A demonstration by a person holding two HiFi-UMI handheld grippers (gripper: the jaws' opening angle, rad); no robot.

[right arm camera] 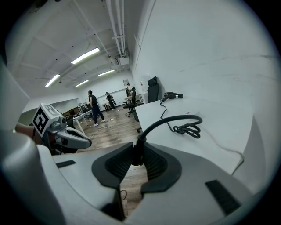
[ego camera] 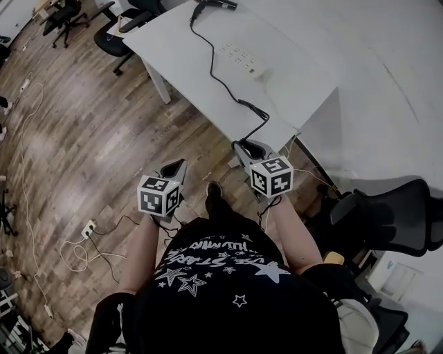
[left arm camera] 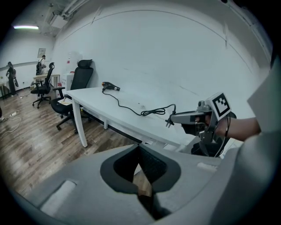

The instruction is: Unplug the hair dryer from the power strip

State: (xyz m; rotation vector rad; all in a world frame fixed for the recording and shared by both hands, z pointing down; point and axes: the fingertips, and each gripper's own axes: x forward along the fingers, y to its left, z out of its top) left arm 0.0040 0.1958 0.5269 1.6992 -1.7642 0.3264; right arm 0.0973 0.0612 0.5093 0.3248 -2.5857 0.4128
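A black hair dryer (ego camera: pixel 216 4) lies at the far end of the white table (ego camera: pixel 180 38). Its black cord (ego camera: pixel 214 72) runs past a white power strip (ego camera: pixel 240 58) and off the table's near edge. My right gripper (ego camera: pixel 243 146) is off that edge, shut on the cord's black plug (right arm camera: pixel 138 149). In the left gripper view the plug's bare prongs (left arm camera: pixel 168 123) stick out of the right gripper (left arm camera: pixel 172 118), clear of the strip. My left gripper (ego camera: pixel 181 164) hangs over the wooden floor to its left, its jaws together and holding nothing.
A black office chair (ego camera: pixel 391 214) stands close on the right, and other chairs (ego camera: pixel 66 17) stand beyond the table. White cables and a floor socket block (ego camera: pixel 88 228) lie on the wood floor at left. People (right arm camera: pixel 93 107) stand far off in the room.
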